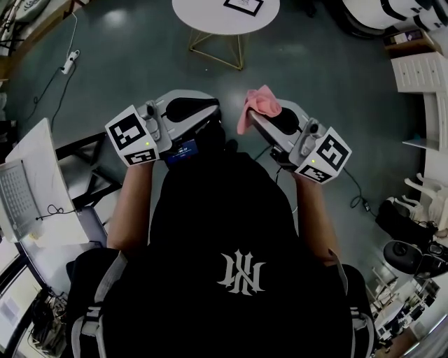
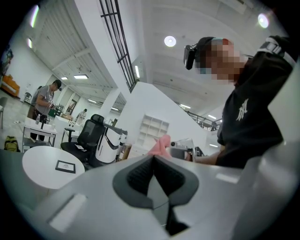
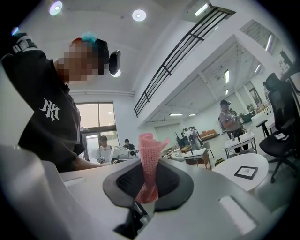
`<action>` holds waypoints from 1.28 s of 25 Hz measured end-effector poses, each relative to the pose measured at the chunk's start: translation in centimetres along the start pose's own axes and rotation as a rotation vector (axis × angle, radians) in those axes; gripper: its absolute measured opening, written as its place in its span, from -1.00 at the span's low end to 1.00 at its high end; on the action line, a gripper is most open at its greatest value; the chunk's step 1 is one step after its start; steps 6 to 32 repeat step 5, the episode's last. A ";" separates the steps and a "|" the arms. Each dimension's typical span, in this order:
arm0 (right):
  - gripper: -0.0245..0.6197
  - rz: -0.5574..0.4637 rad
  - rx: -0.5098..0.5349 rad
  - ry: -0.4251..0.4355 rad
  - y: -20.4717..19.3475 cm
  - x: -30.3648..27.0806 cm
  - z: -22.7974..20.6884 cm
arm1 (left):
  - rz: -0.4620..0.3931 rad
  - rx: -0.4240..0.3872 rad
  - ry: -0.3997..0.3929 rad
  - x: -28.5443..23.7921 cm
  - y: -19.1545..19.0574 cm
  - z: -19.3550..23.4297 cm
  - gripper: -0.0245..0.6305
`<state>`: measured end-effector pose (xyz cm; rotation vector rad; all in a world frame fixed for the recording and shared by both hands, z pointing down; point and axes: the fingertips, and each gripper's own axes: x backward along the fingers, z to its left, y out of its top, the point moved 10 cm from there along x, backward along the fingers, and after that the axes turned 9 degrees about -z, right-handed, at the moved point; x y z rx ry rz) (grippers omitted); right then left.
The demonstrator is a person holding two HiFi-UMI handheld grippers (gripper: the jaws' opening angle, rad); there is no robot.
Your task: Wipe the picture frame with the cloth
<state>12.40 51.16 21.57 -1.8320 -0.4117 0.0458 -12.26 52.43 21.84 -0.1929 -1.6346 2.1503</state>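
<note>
Fingers [image 3: 129,182] of my right gripper [image 3: 149,177] clamped on pink cloth [image 3: 150,150]; left gripper [image 2: 153,161] closed, empty.
Picture frame [image 1: 243,5] lies far ahead on round white table [image 1: 203,17].

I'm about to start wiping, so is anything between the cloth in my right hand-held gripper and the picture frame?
Nothing visible. The right hand-held gripper is shut on the pink cloth, and only bare floor lies between it and the picture frame, flat on the round white table.

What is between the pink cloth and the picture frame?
Between cloth and frame, only bare floor and the round table's near edge, in the head view.
</note>
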 end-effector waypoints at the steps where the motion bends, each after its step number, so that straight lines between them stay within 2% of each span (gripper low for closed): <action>1: -0.81 0.001 0.003 0.001 0.0 0.0 0.2 | 0.001 -0.001 0.001 0.1 0.0 -0.1 -0.92; 32: -0.81 -0.001 0.010 0.000 0.1 0.3 0.6 | -0.002 -0.007 0.004 0.3 0.1 -0.6 -0.92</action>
